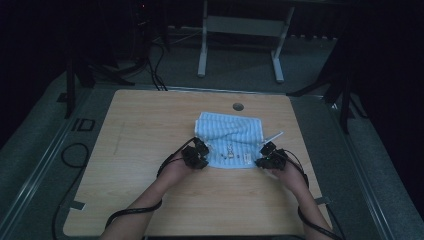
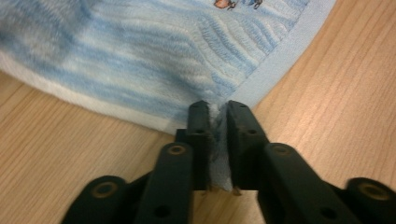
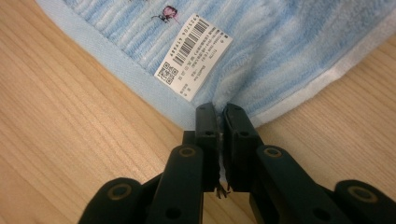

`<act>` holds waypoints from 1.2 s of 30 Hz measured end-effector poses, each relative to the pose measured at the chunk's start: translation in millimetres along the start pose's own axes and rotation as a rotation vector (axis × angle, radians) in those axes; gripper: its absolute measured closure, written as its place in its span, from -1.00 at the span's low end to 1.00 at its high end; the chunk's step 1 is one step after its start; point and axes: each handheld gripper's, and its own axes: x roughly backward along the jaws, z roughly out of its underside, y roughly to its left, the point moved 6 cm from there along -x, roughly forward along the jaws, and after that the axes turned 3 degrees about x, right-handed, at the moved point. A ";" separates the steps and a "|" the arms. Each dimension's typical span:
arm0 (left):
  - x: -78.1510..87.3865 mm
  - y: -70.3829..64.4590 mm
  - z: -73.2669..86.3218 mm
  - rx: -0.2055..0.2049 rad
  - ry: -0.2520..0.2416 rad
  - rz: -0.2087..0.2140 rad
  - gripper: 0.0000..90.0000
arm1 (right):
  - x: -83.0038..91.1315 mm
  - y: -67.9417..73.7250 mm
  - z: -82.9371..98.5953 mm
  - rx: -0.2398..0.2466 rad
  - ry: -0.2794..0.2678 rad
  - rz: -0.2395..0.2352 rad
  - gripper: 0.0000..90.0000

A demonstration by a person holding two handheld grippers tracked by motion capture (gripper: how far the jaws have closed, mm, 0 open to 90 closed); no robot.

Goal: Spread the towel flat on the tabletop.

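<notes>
The blue striped towel point(image 1: 231, 141) lies folded near the middle of the table point(image 1: 135, 150). The left tongs point(image 2: 218, 110) and the right tongs point(image 3: 219, 112) each pinch one near corner of it. I judge a folding step is in hand; next, both corners must rise together and go toward the far edge.

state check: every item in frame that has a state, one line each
towel: blue striped, lying on the table, partly folded, near corners pinched
left gripper: shut on the towel's corner
right gripper: shut on the towel's other near corner
label: white, barcode side up, flat on the towel
table: wood top, carrying the towel
</notes>
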 end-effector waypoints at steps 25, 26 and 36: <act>103.5 -111.3 71.6 -0.110 -0.089 0.271 0.79 | 100.6 122.1 89.3 0.132 -0.134 -0.050 0.91; 102.6 -115.4 75.4 -0.121 -0.082 0.285 0.79 | 100.6 122.1 89.3 0.132 -0.134 -0.050 0.91; 90.7 -150.3 96.0 -0.154 0.003 0.461 0.41 | 107.9 144.6 131.4 0.068 -0.123 -0.137 0.56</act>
